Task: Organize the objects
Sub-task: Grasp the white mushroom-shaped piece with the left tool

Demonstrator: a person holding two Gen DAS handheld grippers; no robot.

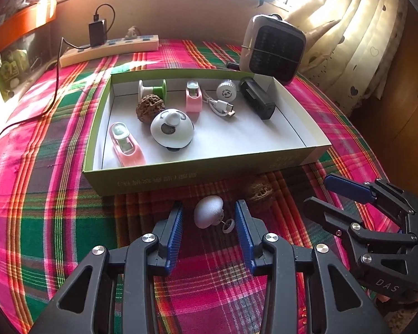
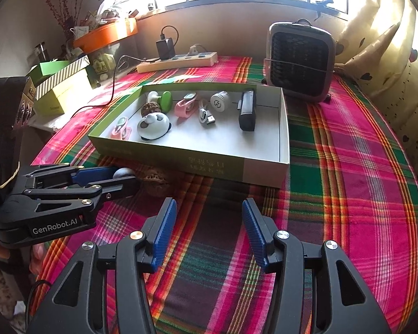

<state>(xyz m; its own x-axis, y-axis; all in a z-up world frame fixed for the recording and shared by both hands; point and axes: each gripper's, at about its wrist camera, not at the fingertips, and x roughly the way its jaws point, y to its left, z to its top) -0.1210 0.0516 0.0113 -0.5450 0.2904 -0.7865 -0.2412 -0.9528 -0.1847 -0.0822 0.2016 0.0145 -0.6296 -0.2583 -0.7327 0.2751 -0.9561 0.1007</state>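
Note:
A white egg-shaped object [image 1: 209, 213] with a small ring on a cord lies on the plaid cloth, just in front of a shallow green box [image 1: 203, 176]. My left gripper [image 1: 209, 217] straddles it, and a gap shows on each side between the blue pads and the object. A walnut [image 1: 259, 192] lies just right of it. My right gripper [image 2: 209, 208] hovers open over bare cloth with nothing between its fingers. In the right wrist view the left gripper [image 2: 125, 179] reaches in from the left around the white object [image 2: 124, 172], with the walnut [image 2: 156, 183] beside it.
The box [image 2: 181, 161] holds a green spool, a second walnut, two pink clips, a white domed gadget, a USB cable, a white cap and a black block. Behind it stand a small fan [image 1: 273, 47] and a power strip [image 1: 108, 48]. Cardboard boxes [image 2: 61, 89] sit at the left.

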